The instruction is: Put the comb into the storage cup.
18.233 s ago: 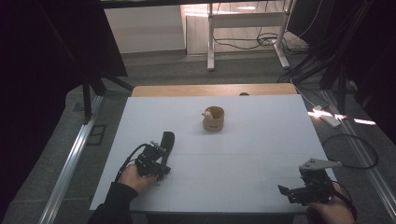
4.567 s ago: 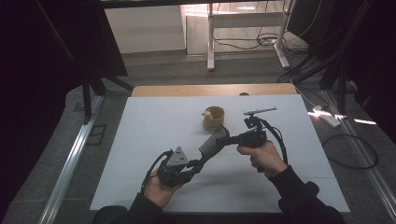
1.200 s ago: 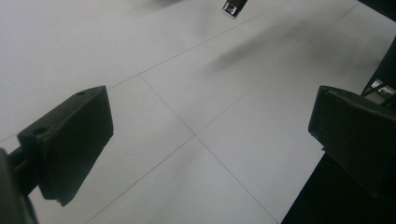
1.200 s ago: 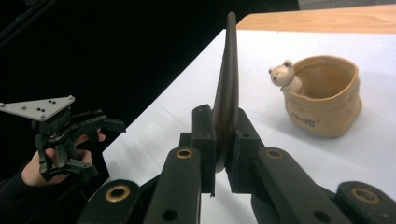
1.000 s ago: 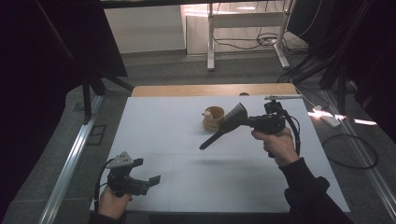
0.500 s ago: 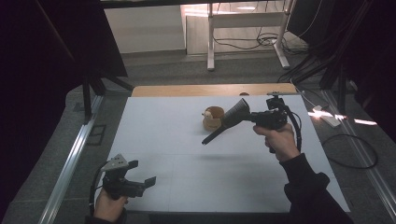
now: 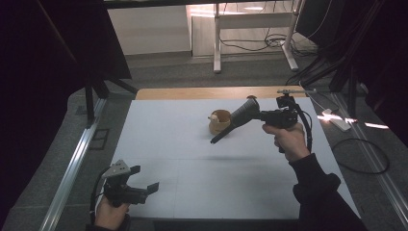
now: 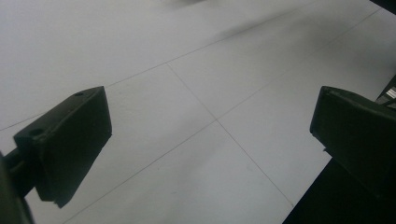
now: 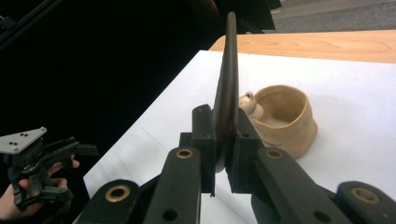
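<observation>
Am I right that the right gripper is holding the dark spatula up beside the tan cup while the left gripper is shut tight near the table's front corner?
Not quite: the left gripper is open, its jaws wide apart with bare table between them in the left gripper view. The rest holds: the right gripper clamps the dark spatula beside the tan cup.

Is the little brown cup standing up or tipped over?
Standing up. The cup sits on its base on the white table with its open mouth facing upward, and a small figure perches on its rim.
</observation>
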Demonstrator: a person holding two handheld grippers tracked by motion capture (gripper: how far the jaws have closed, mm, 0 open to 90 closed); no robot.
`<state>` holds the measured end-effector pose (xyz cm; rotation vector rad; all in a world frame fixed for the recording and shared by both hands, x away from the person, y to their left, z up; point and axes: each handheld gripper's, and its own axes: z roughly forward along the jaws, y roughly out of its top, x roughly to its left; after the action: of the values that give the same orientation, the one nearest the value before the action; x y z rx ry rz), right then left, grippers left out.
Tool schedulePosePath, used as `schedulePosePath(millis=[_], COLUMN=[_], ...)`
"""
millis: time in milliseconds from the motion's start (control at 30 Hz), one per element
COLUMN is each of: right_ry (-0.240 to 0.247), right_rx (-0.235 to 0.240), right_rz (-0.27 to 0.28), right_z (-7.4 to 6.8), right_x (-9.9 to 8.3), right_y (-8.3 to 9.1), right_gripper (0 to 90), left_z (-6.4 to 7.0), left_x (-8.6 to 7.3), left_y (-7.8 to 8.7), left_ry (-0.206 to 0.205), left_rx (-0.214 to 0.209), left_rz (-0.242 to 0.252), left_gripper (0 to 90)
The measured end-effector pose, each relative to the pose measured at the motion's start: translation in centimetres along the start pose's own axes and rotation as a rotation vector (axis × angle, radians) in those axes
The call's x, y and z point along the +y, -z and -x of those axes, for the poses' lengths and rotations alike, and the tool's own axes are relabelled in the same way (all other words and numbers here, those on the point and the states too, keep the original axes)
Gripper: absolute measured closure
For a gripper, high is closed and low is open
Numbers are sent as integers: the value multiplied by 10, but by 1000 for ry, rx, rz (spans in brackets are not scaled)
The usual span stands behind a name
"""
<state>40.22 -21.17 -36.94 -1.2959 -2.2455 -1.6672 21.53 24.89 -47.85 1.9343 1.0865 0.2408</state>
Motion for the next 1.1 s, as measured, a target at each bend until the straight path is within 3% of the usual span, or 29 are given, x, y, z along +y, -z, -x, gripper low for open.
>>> schedulePosePath(millis=[1100], right_ry=[-11], right_rx=[-86], right_rz=[56], right_z=[14], right_x=[35], right_y=[11], right_gripper=[843], left_z=[-2], left_x=[0], left_y=[-1], left_ry=[8], left_rx=[15], left_rz=[-6], left_gripper=[0])
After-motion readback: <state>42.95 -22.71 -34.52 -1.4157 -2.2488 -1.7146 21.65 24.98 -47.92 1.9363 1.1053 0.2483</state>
